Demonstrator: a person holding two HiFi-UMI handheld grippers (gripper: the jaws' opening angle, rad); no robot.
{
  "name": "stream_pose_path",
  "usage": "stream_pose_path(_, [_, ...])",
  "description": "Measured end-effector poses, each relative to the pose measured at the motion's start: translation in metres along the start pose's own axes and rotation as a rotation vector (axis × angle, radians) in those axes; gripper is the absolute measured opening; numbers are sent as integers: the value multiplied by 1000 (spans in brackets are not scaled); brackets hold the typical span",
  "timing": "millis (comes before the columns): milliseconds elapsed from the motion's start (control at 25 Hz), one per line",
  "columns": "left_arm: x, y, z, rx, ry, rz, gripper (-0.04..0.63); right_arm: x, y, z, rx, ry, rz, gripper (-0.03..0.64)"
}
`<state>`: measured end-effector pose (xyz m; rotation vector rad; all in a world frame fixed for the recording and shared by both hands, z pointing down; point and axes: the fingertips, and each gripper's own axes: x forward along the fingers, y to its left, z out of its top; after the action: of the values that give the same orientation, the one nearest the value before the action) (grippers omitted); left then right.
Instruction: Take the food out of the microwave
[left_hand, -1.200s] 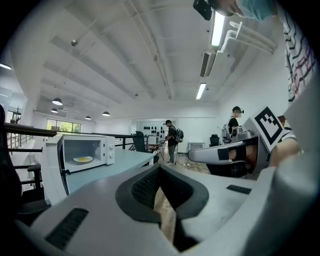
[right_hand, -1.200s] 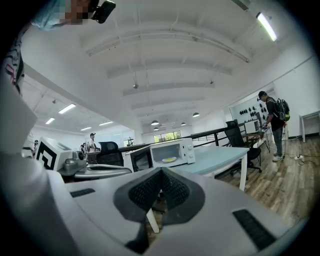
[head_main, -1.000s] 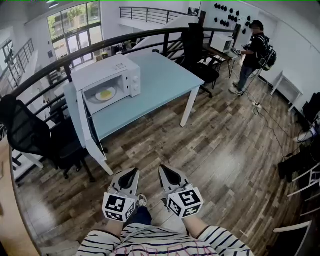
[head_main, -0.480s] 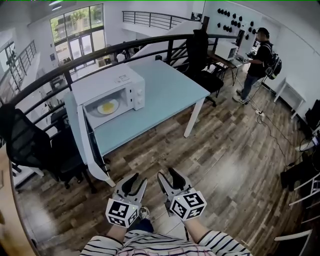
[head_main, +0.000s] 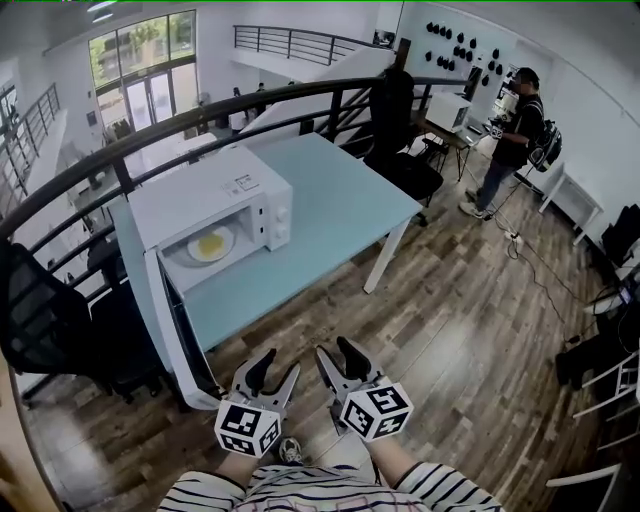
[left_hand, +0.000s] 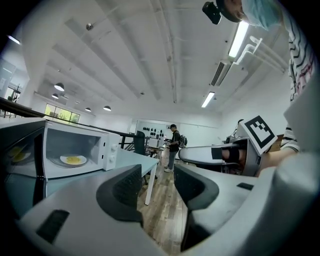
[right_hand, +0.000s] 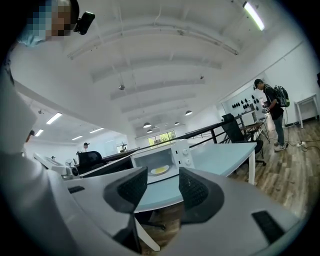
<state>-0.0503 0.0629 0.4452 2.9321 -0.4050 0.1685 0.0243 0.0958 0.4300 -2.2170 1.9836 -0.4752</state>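
The food (head_main: 210, 244) sat in the open microwave (head_main: 230, 185) on the surface (head_main: 340, 200), at eleven o'clock. The left gripper (head_main: 280, 362) was opening, empty; the right gripper (head_main: 335, 350) stood wide apart, empty.

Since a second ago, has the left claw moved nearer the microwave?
Yes: the left claw, jaws opening with nothing between them, has closed in on the microwave; its open door now stands right beside the claw.

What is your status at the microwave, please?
Both empty: left tongs opening, right tongs open. In the microwave: plate of food, untouched. Open door juts out on the left; path otherwise clear.
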Motion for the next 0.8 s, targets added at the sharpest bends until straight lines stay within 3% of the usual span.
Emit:
stream_pose_path(400, [32, 59, -6, -45, 10, 61, 181, 74, -13, -3, 25, 31, 43, 190])
stream_pose_path(800, [57, 140, -7, -107, -22, 323, 181, 181, -19, 2, -14, 109, 257, 190])
